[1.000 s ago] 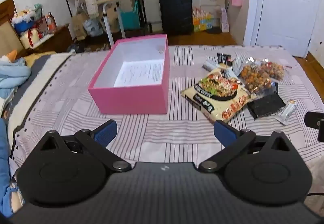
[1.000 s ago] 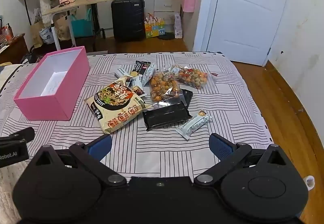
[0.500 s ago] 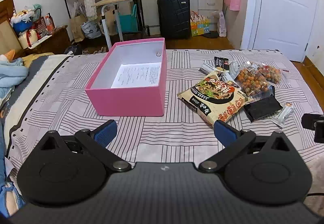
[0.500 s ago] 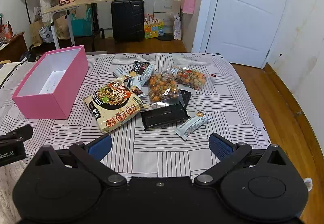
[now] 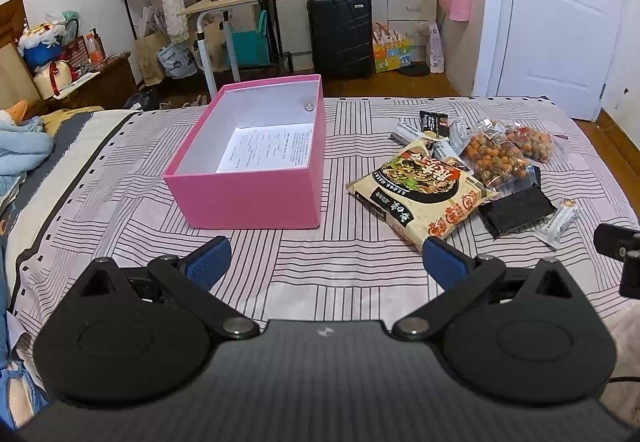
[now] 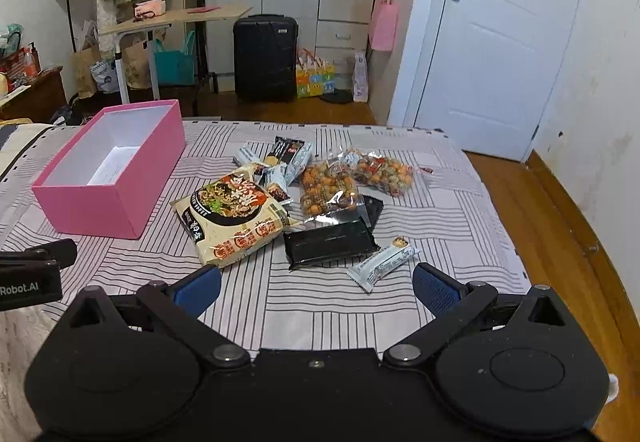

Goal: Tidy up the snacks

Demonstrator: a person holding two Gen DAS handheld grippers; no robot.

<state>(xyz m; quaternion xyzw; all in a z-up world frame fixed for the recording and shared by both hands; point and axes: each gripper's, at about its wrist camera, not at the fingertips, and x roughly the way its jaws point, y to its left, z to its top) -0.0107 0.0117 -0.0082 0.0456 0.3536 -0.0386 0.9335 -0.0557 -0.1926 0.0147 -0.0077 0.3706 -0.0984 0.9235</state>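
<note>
Several small packets [image 6: 280,166] partly overlapped.

Matt pink cardboard box [image 5: 256,198]; glossy plastic noodle packet [image 6: 232,214]; striped cloth bedsheet [image 6: 420,210]; polished wood floor [image 6: 560,210]

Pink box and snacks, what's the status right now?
Left tool and right tool open, holding nothing. Pink box holds only a paper sheet; snacks piled beside it. Nothing in the way.
</note>
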